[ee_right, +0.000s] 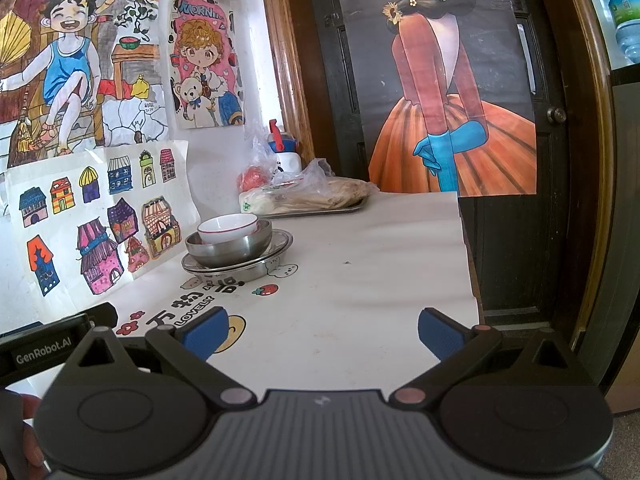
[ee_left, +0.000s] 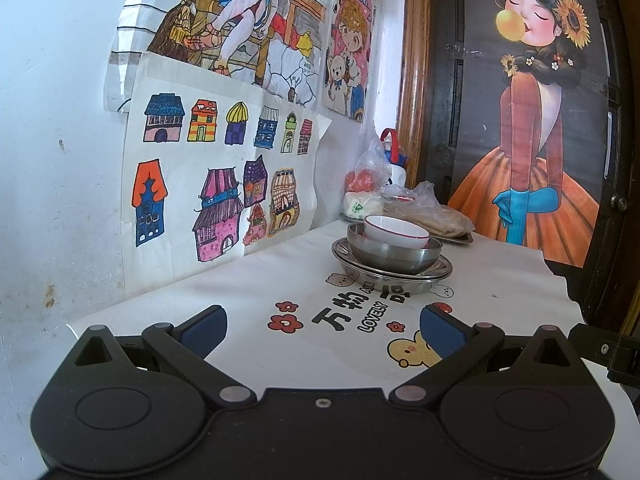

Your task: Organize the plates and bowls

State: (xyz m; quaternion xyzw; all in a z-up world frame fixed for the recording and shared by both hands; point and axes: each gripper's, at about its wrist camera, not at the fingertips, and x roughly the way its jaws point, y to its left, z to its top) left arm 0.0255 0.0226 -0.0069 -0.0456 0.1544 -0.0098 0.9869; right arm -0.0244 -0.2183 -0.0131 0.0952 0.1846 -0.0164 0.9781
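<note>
A white bowl with a red rim (ee_left: 396,233) sits inside a steel bowl (ee_left: 392,254), which rests on stacked steel plates (ee_left: 394,278) on the white printed tablecloth (ee_left: 280,280). The stack also shows in the right wrist view: white bowl (ee_right: 229,229), steel bowl (ee_right: 232,249), plates (ee_right: 248,268). My left gripper (ee_left: 323,330) is open and empty, held back from the stack near the table's front. My right gripper (ee_right: 322,334) is open and empty, to the right of and short of the stack.
A steel tray (ee_right: 320,209) with bagged food (ee_right: 312,192) and a white bottle with a red and blue lid (ee_right: 286,152) stand at the back by the wall. Drawings cover the wall at left. A dark door with a poster (ee_right: 452,92) is at the right, past the table edge.
</note>
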